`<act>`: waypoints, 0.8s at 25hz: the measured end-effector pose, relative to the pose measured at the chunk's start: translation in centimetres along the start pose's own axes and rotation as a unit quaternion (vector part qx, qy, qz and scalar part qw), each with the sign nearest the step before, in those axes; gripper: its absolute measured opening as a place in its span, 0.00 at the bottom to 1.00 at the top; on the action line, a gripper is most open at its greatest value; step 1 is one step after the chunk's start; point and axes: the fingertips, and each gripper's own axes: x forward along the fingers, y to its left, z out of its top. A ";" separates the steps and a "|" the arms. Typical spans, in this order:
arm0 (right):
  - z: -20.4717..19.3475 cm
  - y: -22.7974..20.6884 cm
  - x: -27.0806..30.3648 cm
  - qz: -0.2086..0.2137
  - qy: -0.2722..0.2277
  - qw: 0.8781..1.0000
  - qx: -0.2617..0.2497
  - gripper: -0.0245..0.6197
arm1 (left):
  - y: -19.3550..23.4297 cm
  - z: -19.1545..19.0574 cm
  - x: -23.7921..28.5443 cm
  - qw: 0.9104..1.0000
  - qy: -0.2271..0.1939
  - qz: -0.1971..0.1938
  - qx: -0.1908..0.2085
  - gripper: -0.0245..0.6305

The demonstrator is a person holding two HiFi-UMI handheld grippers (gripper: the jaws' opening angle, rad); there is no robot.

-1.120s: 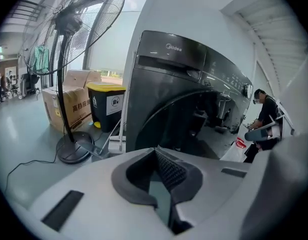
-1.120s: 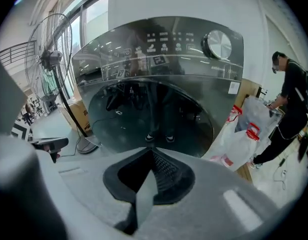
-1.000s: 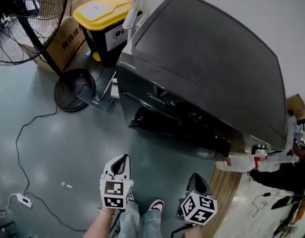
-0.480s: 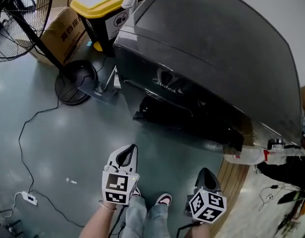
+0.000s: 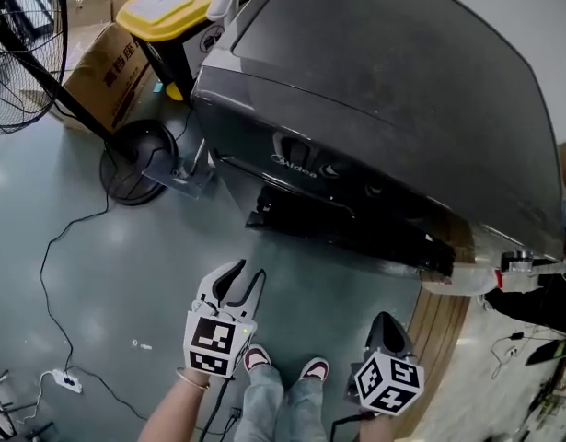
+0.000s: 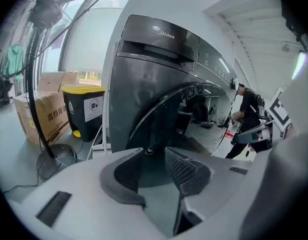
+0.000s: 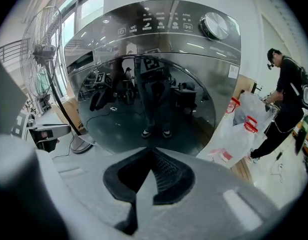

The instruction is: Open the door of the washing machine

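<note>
A dark grey front-loading washing machine (image 5: pixel 384 90) stands ahead, its round glass door (image 7: pixel 143 99) shut and mirroring the room. A control dial (image 7: pixel 214 26) sits at the panel's upper right. My left gripper (image 5: pixel 244 284) hovers over the floor short of the machine's front; its jaws have just been opening and stand apart with nothing between them. In the left gripper view the door (image 6: pixel 164 129) lies beyond that gripper (image 6: pixel 156 154). My right gripper (image 5: pixel 386 325) is shut and empty, pointing at the door's lower part, well apart from it.
A standing fan (image 5: pixel 20 53) with a round base (image 5: pixel 135 159) is at the left, beside a cardboard box (image 5: pixel 103 67) and a yellow-lidded bin (image 5: pixel 167 7). A cable and power strip (image 5: pixel 66 380) cross the floor. A white bag (image 7: pixel 241 134) and a person (image 7: pixel 286 94) are right of the machine.
My left gripper's jaws were shut and now stand apart. The left gripper has shifted a little over the floor. The right gripper has stayed where it was.
</note>
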 end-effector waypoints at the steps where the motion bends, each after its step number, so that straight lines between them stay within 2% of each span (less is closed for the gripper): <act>1: 0.0 0.0 0.1 -0.001 -0.001 1.000 0.001 0.05 | 0.1 0.2 0.1 1.000 0.000 -0.004 0.009 0.24; 6: -0.2 0.3 0.1 -0.008 -0.002 1.000 0.012 0.05 | -0.1 2.0 1.0 0.997 -0.005 -0.055 0.057 0.30; 13: 0.1 0.3 -0.3 -0.018 -0.004 1.000 0.023 0.05 | -0.2 3.1 2.3 0.984 0.009 -0.105 0.147 0.33; 15: 0.2 0.5 -0.5 -0.018 -0.006 1.000 0.024 0.05 | 0.1 3.2 2.6 0.980 0.014 -0.108 0.167 0.33; 20: 0.6 0.8 -0.9 -0.018 -0.006 1.000 0.023 0.05 | 1.5 4.2 3.1 0.975 0.019 -0.089 0.203 0.34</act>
